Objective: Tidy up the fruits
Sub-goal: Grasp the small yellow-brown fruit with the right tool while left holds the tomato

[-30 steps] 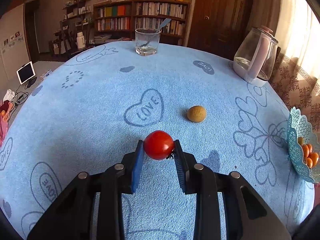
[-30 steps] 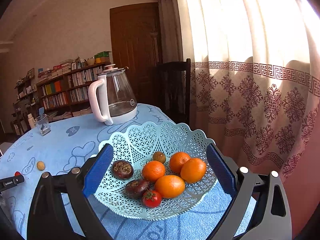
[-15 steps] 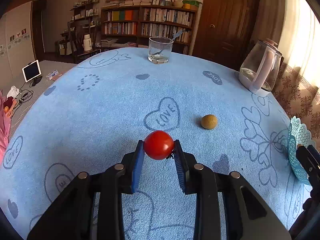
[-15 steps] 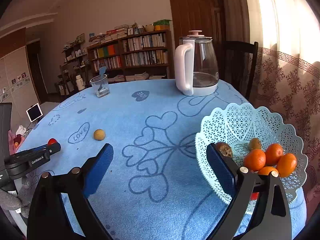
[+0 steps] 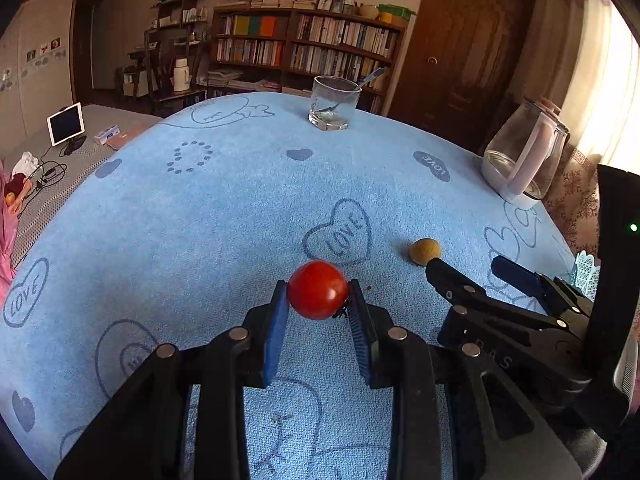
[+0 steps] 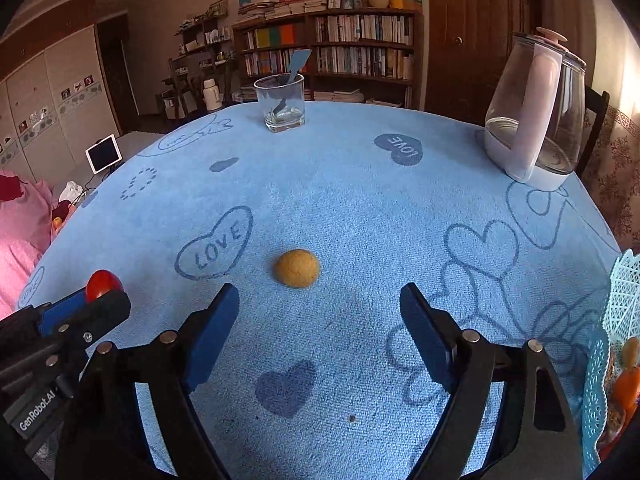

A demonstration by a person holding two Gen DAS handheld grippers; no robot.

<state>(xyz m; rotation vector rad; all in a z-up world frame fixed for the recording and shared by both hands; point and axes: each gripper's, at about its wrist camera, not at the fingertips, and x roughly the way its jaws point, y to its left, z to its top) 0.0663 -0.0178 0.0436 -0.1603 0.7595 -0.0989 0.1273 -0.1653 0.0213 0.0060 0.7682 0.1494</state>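
Note:
My left gripper (image 5: 318, 300) is shut on a red tomato (image 5: 317, 290) and holds it over the blue tablecloth; the tomato also shows in the right wrist view (image 6: 103, 285). A small yellow-brown round fruit (image 6: 296, 268) lies on the cloth, just ahead of my open, empty right gripper (image 6: 320, 312). In the left wrist view the same fruit (image 5: 425, 251) sits at the tip of the right gripper (image 5: 466, 270). The light blue lattice fruit basket (image 6: 618, 320) stands at the right edge, with orange fruits partly visible inside.
A glass with a spoon (image 6: 285, 102) stands at the far side of the table. A glass kettle with a white handle (image 6: 536, 120) stands at the far right. The blue tablecloth (image 6: 360, 200) has heart and LOVE prints.
My right gripper has swung left, away from the basket, and come close to the yellow-brown fruit. My left gripper still holds the tomato and has shifted a little.

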